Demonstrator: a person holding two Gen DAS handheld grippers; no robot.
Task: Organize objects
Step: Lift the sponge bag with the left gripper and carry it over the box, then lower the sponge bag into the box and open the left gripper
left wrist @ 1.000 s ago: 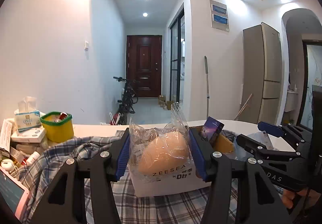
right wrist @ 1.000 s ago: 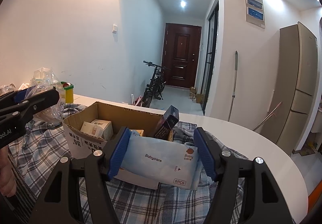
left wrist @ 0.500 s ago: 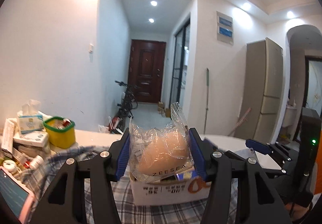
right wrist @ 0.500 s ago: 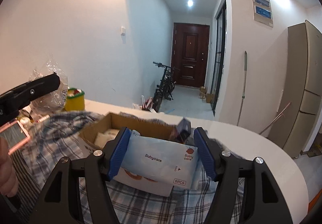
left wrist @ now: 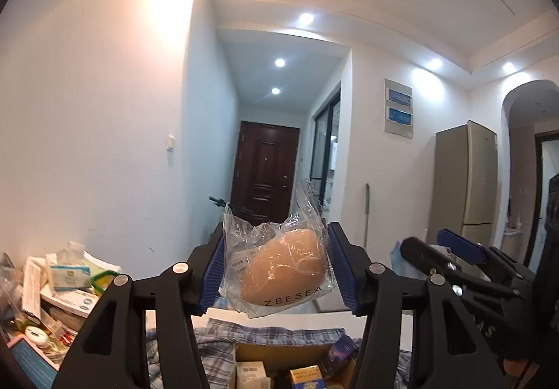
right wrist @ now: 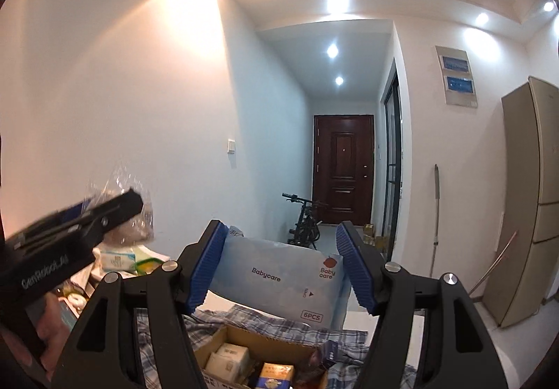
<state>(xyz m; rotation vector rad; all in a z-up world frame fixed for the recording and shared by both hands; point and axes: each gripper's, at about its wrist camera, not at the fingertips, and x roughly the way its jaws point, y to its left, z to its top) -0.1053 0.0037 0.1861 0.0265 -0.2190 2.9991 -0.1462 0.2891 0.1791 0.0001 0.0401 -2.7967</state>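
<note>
My left gripper (left wrist: 276,270) is shut on a clear ZEESEA bag (left wrist: 283,266) with a beige sponge inside, held above an open cardboard box (left wrist: 279,366). My right gripper (right wrist: 276,266) is shut on a pale blue Babycare wipes pack (right wrist: 279,280), also held above the box (right wrist: 258,357). The box holds small cartons and a dark blue packet. Each gripper shows in the other's view: the right one at the right of the left wrist view (left wrist: 454,263), the left one at the left of the right wrist view (right wrist: 84,224).
A plaid cloth (right wrist: 244,319) lies under the box on a white table (left wrist: 279,317). A pile of tissue packs, a yellow tub and small items (left wrist: 63,287) sits at the left. A hallway with a bicycle (right wrist: 304,221), a door and a fridge (right wrist: 524,200) lies beyond.
Both grippers have risen with their loads, from table level in front of the box to above its open top. The box now sits low in both views.
</note>
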